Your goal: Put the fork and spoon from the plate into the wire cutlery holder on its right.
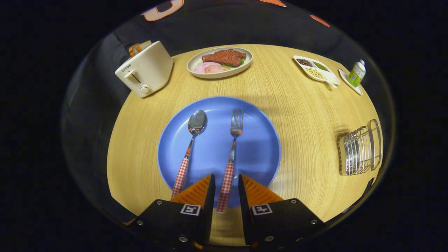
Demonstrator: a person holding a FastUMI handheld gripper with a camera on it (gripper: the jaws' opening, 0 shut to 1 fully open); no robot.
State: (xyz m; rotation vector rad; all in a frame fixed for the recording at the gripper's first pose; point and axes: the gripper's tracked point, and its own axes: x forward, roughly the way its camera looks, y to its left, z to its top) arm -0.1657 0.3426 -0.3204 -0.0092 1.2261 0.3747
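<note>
Two pcs on the plate (257,154): spoon (190,145) left, fork (231,154) right, handles toward us for easy pickup. Claw (225,185) straddles fork handle, narrow gap, not clamped yet. Holder (358,150) sits far right on the surface (301,105), slots ready.

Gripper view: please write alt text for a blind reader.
The gripper is open, its fingers either side of the fork's checked handle on a blue plate; a spoon lies alongside, the wire cutlery holder to the right.

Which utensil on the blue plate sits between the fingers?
The checked-handled metal fork; its handle runs between the open hand-held gripper fingers, while the matching spoon lies beside them.
</note>
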